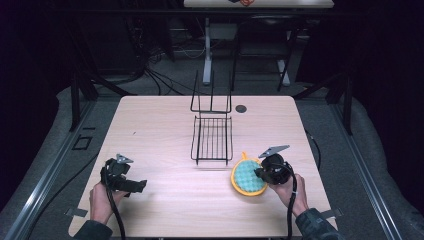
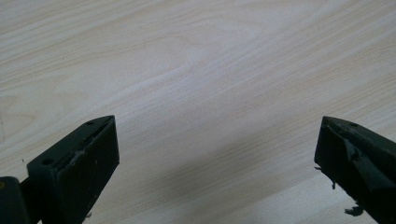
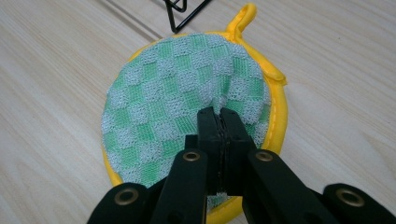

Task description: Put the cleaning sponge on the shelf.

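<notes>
Jaws of the right gripper [image 3: 218,116] pinch a fold of the green-checked scrubbing pad [image 3: 187,107], lower right of the high view, just below the wire rack [image 1: 212,140]. Its hanging loop points toward that rack. The left gripper [image 1: 135,186], wide and empty, sits at lower left, well apart.

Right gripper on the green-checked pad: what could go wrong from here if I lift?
The right gripper pinches only a raised fold of the round pad's checked cloth, so the pad may slip free or hang lopsided when lifted. Its yellow loop lies close to the wire rack and could snag on it. The left gripper stands open over bare table, too far to steady anything.
</notes>
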A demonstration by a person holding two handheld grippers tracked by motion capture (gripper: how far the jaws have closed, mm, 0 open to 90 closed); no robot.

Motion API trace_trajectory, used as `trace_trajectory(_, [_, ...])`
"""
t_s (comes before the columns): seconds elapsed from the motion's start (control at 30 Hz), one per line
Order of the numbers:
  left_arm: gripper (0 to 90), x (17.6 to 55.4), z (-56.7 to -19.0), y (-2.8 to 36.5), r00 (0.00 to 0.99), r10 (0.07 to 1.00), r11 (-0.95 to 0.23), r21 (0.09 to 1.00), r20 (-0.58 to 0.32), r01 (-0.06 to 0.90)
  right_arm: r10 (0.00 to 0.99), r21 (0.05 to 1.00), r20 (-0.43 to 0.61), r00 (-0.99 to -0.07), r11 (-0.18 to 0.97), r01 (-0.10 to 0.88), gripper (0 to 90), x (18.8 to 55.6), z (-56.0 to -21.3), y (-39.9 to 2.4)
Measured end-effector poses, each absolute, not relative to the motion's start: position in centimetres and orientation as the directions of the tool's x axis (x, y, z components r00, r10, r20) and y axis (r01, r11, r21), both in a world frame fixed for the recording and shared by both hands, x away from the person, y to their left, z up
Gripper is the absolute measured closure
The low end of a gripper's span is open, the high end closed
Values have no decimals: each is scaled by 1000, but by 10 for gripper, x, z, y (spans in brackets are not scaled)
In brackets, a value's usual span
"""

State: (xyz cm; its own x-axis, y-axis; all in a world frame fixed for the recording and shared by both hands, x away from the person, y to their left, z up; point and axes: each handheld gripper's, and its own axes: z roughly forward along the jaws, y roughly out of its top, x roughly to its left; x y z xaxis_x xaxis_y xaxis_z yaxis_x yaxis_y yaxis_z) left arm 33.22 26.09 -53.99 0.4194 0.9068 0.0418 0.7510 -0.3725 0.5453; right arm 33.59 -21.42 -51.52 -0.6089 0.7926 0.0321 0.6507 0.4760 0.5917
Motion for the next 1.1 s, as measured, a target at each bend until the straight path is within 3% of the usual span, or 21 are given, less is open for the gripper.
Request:
trace_trajectory(0.57, [0, 332, -538, 261, 425, 901, -400, 537, 83, 743, 785, 624, 25, -618, 471, 623, 892, 332, -493, -219])
trace_trajectory(1.1, [0, 333, -538, 260, 420, 905, -386, 547, 68, 742, 768, 651, 24, -640, 474, 593, 891, 335, -473, -216])
